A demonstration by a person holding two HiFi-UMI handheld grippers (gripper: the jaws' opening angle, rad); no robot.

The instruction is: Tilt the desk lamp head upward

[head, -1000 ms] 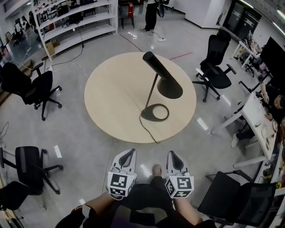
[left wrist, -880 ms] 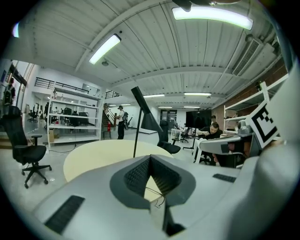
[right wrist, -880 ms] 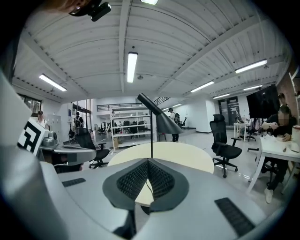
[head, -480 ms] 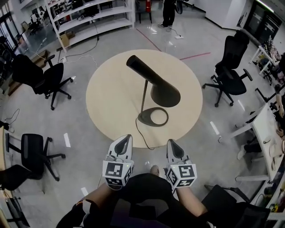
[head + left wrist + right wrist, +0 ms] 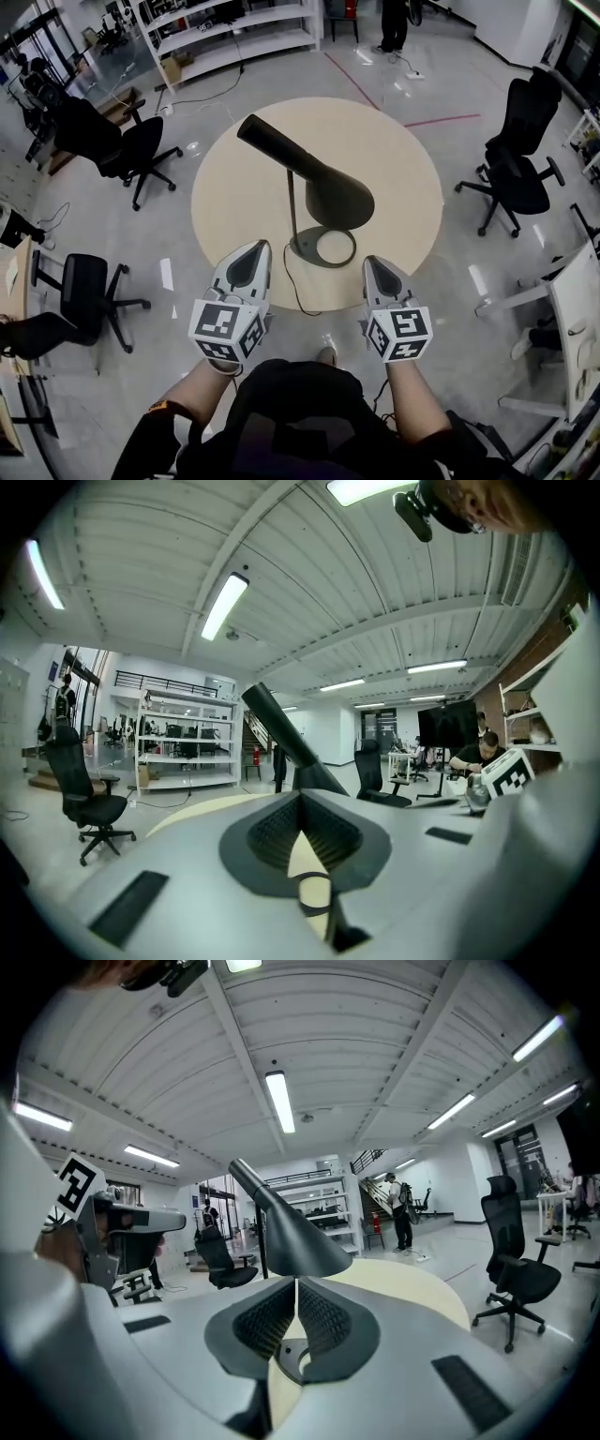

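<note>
A black desk lamp stands on the round beige table (image 5: 234, 197). Its ring base (image 5: 323, 249) lies near the table's front edge, a thin stem (image 5: 292, 214) rises from it, and the cone head (image 5: 333, 195) points down to the right with its tube end (image 5: 253, 132) up at the left. My left gripper (image 5: 249, 255) hovers at the front edge, left of the base, jaws together and empty. My right gripper (image 5: 375, 270) is level with it, right of the base, also shut and empty. The lamp head (image 5: 305, 766) (image 5: 298, 1241) sits just beyond both grippers (image 5: 300, 803) (image 5: 296, 1288).
The lamp's cable (image 5: 289, 279) runs off the table's front edge. Black office chairs stand at the left (image 5: 117, 142), lower left (image 5: 80, 286) and right (image 5: 525, 169). White shelving (image 5: 234, 28) and a standing person (image 5: 394, 21) are at the back. A white desk (image 5: 574, 309) is at the right.
The person has stepped closer to the table, and both grippers have come forward and up to its front edge. The lamp's pose looks unchanged.
</note>
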